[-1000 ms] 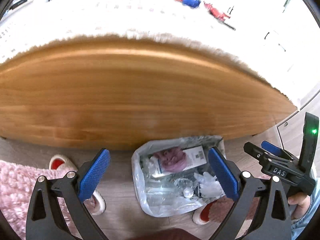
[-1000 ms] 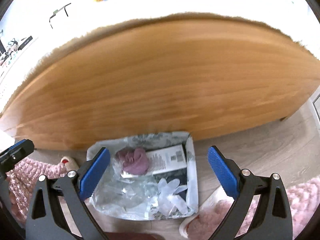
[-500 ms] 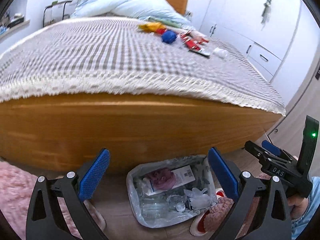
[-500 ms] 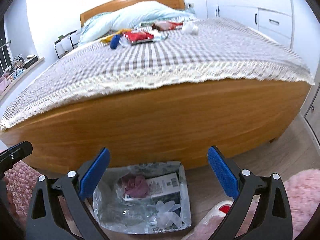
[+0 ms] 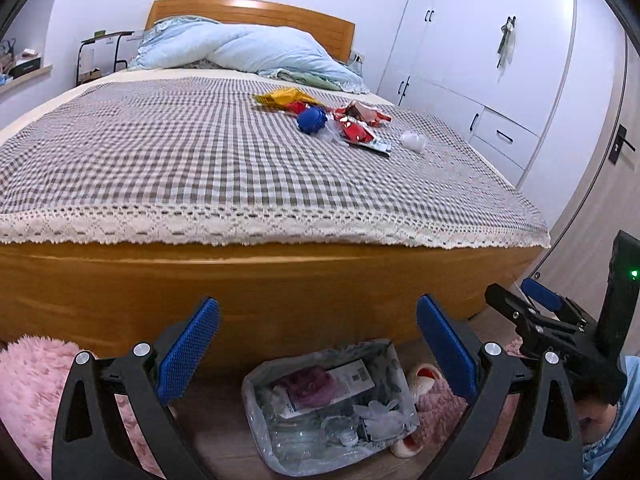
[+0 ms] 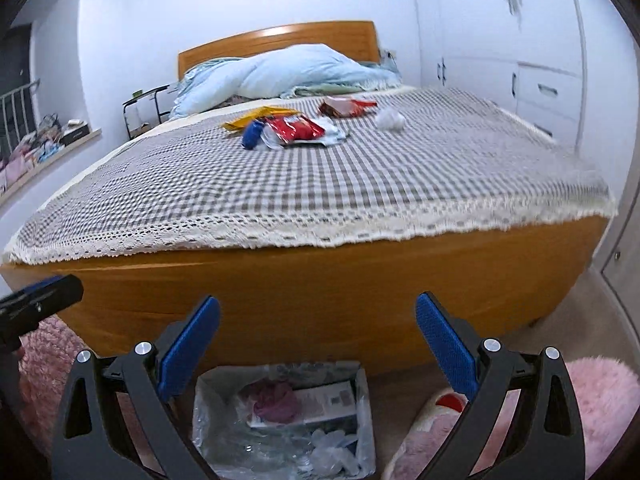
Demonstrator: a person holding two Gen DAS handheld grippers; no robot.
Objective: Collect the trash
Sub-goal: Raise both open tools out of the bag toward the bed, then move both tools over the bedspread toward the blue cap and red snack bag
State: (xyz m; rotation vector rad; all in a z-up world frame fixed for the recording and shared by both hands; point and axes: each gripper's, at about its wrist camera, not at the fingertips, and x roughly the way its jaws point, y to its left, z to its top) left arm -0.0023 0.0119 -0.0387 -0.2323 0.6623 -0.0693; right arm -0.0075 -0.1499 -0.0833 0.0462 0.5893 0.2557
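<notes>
- The trash lay in a loose cluster on the checked bedspread, toward the far half of the bed: a yellow wrapper, a blue ball-like item, a red wrapper, another crumpled red-brown packet and a white wad a little apart to the right.
- The lined bin stood on the floor against the wooden footboard, already holding a purple wad, a box and clear plastic.
- Both tools hung low in front of the footboard. The left gripper had its fingers spread wide and empty; the right gripper likewise, with nothing between the pads.
- Likely risks, as I judged them: the cluster sat well back from the bed's edge, so a long reach could drag the fingers into the lace trim or pinch bedspread along with a wrapper.
- The wrappers overlapped, so 1 grasp might lift 2 pieces and shed 1 on the way to the bin.
- The blue item looked round and might roll off when nudged.
- Slippers and a pink rug crowded the bin, so a dropped piece could land there.
</notes>
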